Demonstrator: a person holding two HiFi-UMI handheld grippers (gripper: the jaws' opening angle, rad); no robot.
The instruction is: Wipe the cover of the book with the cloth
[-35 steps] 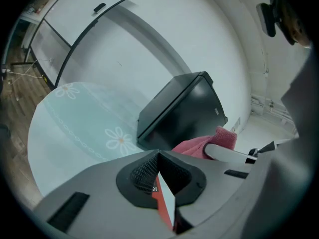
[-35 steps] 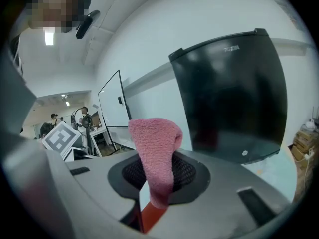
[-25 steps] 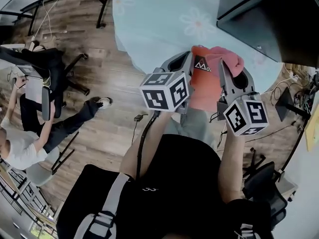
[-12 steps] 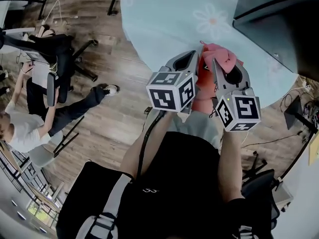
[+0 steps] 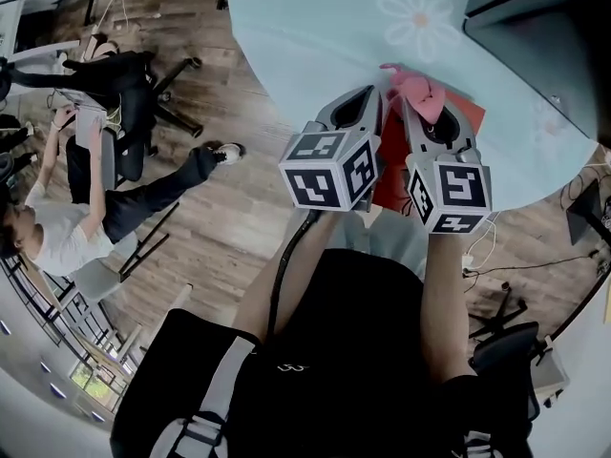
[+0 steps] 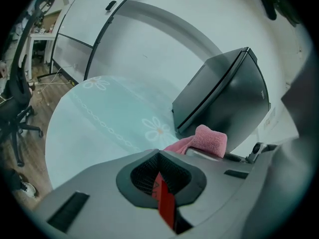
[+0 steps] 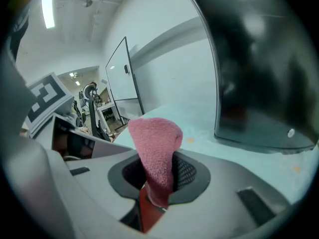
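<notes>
Clearly, the left hand-held gripper (image 6: 162, 185) is pinched on the edge of the thin red book (image 6: 166, 205). In the head view the book lies at 1 o'clock, over the near rim of the pale blue round tabletop (image 5: 315, 27) printed with daisies. The right hand-held gripper (image 7: 155, 183) is clamped on the fluffy pink cloth (image 7: 154, 151). The cloth's folded end stands up out of the jaws, with red cover showing just beneath. At 2 o'clock from the cloth stands a dark grey box (image 6: 224, 91).
</notes>
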